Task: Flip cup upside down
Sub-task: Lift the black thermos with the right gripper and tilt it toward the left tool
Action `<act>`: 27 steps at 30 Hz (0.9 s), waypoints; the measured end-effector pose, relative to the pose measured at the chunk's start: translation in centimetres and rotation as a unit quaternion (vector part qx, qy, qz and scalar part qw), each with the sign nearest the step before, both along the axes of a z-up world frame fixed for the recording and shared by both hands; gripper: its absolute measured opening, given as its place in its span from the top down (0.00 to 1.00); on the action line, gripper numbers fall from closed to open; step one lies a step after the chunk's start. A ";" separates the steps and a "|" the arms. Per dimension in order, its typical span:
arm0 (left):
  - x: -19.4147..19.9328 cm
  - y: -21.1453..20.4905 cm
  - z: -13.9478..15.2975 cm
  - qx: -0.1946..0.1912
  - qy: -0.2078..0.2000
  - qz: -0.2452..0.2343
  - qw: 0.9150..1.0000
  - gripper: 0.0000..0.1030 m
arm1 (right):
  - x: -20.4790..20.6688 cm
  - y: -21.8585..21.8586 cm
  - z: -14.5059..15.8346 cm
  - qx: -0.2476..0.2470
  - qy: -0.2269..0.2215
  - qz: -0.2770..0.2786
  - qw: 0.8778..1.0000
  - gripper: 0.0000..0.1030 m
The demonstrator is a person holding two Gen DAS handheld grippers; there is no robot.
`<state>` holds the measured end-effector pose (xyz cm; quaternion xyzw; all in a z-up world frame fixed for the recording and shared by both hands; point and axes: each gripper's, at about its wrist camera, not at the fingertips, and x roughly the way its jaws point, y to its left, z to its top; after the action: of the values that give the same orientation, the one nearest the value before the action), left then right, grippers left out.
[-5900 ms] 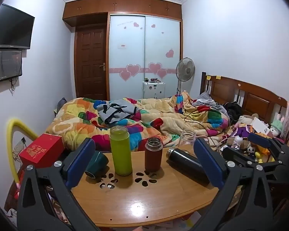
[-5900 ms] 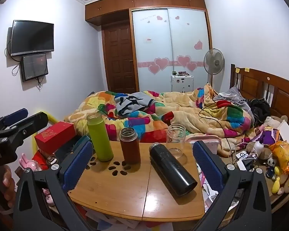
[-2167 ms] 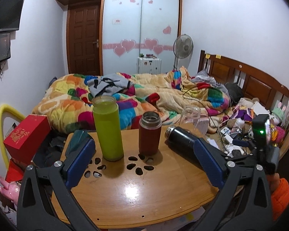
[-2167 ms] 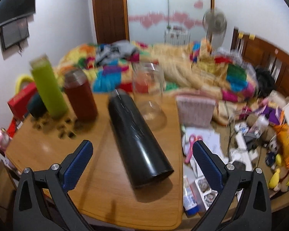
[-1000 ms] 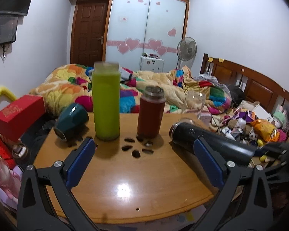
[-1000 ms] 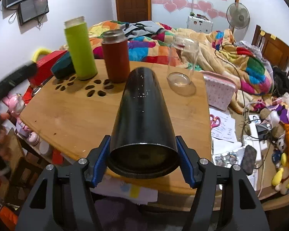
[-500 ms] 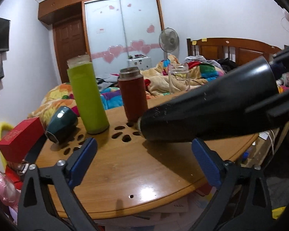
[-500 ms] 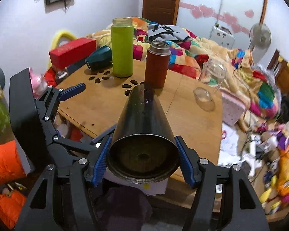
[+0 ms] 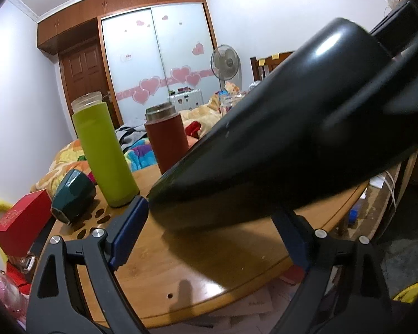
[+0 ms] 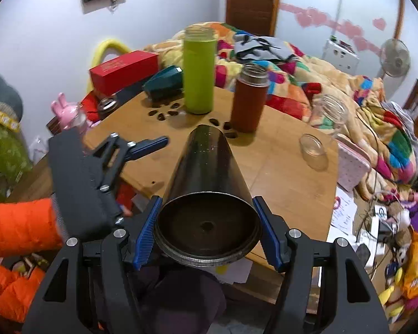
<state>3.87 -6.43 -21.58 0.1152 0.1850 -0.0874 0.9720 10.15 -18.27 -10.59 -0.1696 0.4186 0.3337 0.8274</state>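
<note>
My right gripper (image 10: 207, 232) is shut on the black cup (image 10: 206, 192), a long dark flask, and holds it lifted above the wooden table (image 10: 278, 178), its flat end toward the camera. In the left wrist view the black cup (image 9: 278, 150) slants across the frame, its far end low between my left gripper's (image 9: 209, 231) blue pads. The left jaws stand apart around that end; I cannot tell whether they touch it. The left gripper also shows in the right wrist view (image 10: 142, 147), left of the cup.
A green bottle (image 10: 199, 72), a brown flask (image 10: 249, 98), a dark teal cup on its side (image 10: 163, 83) and a clear glass jar (image 10: 330, 115) with its lid (image 10: 313, 146) stand on the table. A red box (image 10: 124, 68) and a bed lie behind.
The right gripper closed on the black cup and lifted it off the table. The left gripper moved in so its open jaws frame the cup's far end.
</note>
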 end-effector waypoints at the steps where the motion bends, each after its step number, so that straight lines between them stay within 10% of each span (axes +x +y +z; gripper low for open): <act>1: -0.1 0.0 0.0 -0.001 -0.005 -0.002 1.000 0.12 | -0.1 0.1 0.0 -0.002 -0.001 0.007 1.000 0.40; 17: -0.7 -0.9 1.5 0.019 -0.038 -0.031 0.999 0.17 | -1.1 0.7 1.6 -0.059 -0.028 0.093 0.994 0.39; 27: -0.9 -1.6 2.0 0.047 -0.034 -0.021 0.998 0.24 | -1.8 -1.9 4.8 -0.006 -0.043 0.067 0.997 0.40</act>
<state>2.95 -8.01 -19.60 0.1679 0.1535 -0.0946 0.9692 8.32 -20.18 -5.81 -0.2165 0.3725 0.3778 0.8195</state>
